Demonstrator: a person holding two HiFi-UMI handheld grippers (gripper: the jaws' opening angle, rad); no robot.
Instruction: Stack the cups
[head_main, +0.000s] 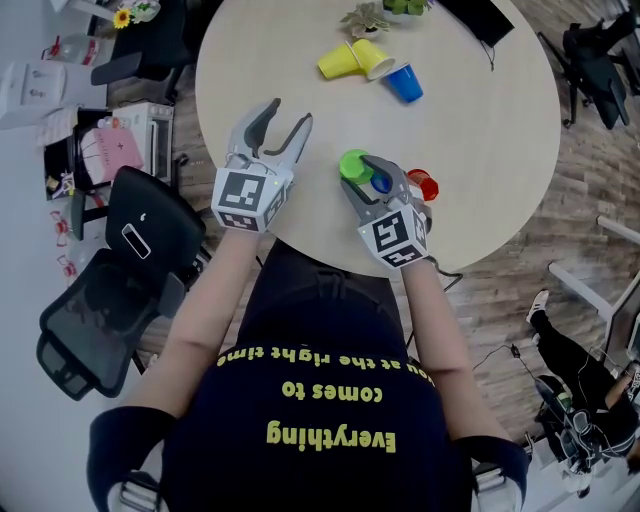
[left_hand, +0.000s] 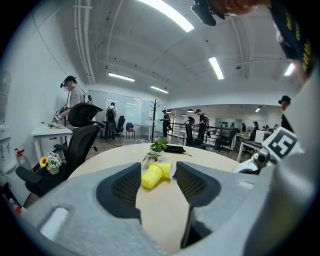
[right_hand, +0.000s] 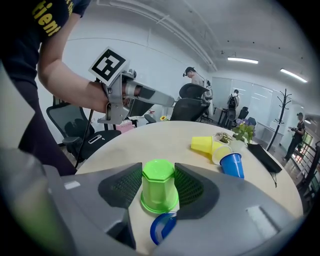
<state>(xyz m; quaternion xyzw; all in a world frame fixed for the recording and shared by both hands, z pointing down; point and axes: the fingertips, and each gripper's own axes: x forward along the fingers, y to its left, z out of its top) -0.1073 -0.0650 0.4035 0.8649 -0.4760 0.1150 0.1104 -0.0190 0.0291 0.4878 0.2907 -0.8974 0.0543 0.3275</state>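
At the counter's (head_main: 480, 120) near edge, the right claw (head_main: 372, 180) pinches a green cup (right_hand: 159, 186) that is turned mouth down. A blue cup (right_hand: 162, 227) lies on its side just beside it, under the claw. A red cup (head_main: 424, 184) sits close on the right. To the left, the left claw (head_main: 288, 115) hangs spread and empty. Far across lie two yellow cups (head_main: 350, 58) and a second blue cup (head_main: 405, 82), near a plant (head_main: 365, 18).

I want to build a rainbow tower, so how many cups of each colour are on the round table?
yellow cups: 2
blue cups: 2
green cup: 1
red cup: 1
Total: 6 cups
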